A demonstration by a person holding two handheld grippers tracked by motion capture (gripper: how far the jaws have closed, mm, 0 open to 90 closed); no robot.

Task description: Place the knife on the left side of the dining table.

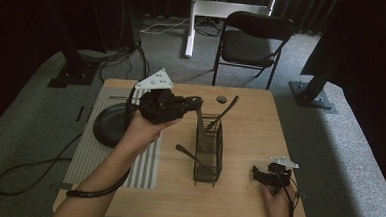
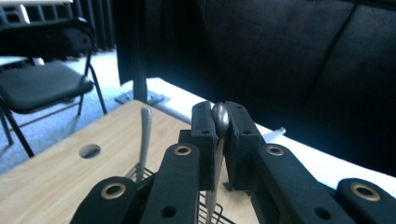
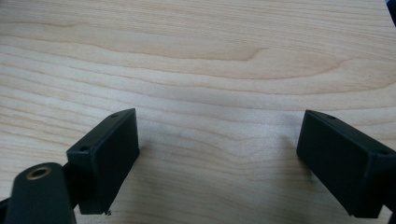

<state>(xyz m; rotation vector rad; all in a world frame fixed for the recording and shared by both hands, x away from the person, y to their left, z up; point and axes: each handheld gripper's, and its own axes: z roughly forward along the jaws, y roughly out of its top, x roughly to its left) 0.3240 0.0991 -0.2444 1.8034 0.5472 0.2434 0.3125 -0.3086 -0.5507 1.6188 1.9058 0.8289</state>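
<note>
- Table [image 1: 250, 126]: pale wood top, a small round hole [image 1: 222, 98] near its far edge at about 12 o'clock. A striped mat [image 1: 145, 161] lay on its 9 o'clock side.
- Dark plate [image 1: 109, 125]: sat on the mat at 9 o'clock from the basket, partly behind the left hand. Judged at little risk unless the left forearm swung back over it.
- Wire basket [image 1: 209, 148]: upright at table centre, narrow and light-looking. Two utensils already leaned in it, one handle [image 1: 228, 109] toward 1 o'clock, another [image 1: 187, 154] poking out toward 9 o'clock. Judged hazard: a utensil lowered off-centre could catch the rim or a leaning handle and tip the basket.
- Left gripper [image 1: 197, 104]: held above the basket's far end, pads pressed together on a metal utensil.
- Utensil [image 2: 218, 140]: pinched near its rounded end, the rest hanging down toward the basket. Judged hazard: smooth metal in a narrow pinch could swivel or slip; an early release might drop it outside the wire, or it might snag between wires.
- Right gripper [image 1: 254, 175]: rested low at about 4 o'clock from the basket, jaws spread wide over bare wood with nothing between them. It was well apart from the basket, so not placed to steady it if it rocked.
</note>
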